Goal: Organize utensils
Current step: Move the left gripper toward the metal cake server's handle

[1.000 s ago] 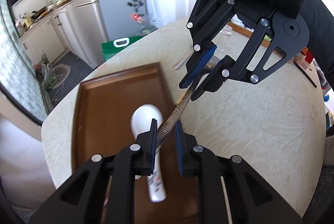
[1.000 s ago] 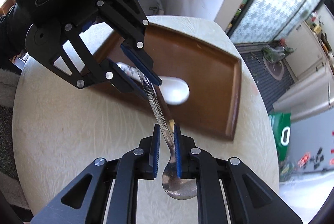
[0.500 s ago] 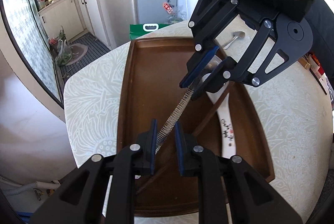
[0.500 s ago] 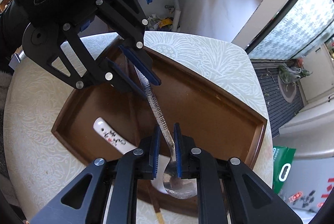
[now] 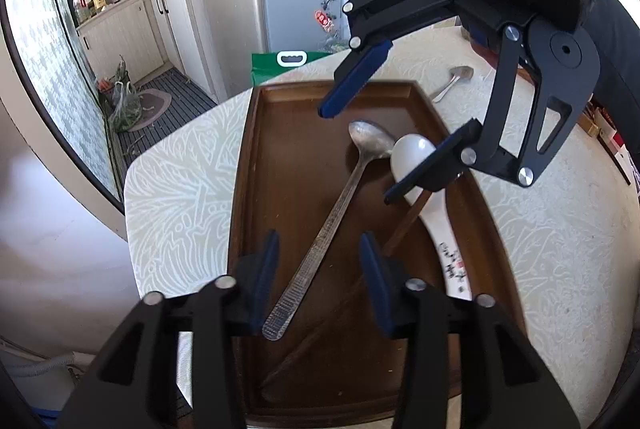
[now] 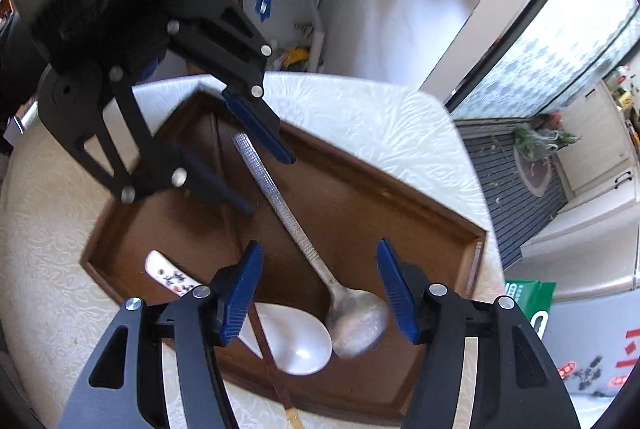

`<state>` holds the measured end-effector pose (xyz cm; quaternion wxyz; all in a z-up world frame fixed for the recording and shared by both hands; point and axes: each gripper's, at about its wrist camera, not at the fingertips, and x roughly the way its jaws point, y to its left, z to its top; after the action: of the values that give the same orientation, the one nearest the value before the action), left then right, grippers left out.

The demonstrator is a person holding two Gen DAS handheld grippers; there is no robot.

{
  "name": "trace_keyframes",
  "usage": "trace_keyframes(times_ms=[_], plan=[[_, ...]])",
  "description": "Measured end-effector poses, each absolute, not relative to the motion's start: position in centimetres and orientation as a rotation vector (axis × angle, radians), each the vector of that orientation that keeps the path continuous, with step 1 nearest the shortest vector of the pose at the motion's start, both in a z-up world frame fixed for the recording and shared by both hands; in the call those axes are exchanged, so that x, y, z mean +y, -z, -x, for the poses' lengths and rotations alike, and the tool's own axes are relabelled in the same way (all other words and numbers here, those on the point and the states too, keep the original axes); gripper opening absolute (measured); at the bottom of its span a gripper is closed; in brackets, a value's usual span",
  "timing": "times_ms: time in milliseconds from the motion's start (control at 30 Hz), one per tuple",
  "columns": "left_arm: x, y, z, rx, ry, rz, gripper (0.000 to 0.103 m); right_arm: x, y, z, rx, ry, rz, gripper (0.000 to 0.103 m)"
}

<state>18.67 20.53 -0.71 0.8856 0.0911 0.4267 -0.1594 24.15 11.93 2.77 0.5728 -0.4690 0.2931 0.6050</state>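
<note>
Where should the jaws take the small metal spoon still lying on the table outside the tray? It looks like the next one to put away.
Judging by its pose, grip the small metal spoon across its thin handle from above: it lies flat.

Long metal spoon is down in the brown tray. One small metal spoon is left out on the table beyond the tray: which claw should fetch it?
Probably the right claw: its jaws are opening, nothing gripped, and it hangs at the tray's far end, nearer the small metal spoon on the white patterned table. The left claw sits over the brown wooden tray's near end.
</note>
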Motion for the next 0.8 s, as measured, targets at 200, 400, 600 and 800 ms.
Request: trace_keyframes(times_ms=[200,400,600,800], plan=[[17.3,-2.7,-17.8,0.793,0.304,-0.259,0.077,6.3,-6.1,-24.6,0.64,-1.332,1.065,0.062],[12.5,-3.7,-18.9,0.763,0.355,-0.306,0.082,-1.5,-7.1,-26.1,0.672,-1.214,1.024,0.072],[6.7,-3.0,-21.2,0.763,0.431,-0.363,0.086,-8.0,-6.1,-28.2,0.71,-1.099,1.015,0.076],[1.3,-1.9,-24.0,0.793,0.524,-0.382,0.086,-11.9,-4.3,-30.8,0.791,-1.05,1.041,0.076]])
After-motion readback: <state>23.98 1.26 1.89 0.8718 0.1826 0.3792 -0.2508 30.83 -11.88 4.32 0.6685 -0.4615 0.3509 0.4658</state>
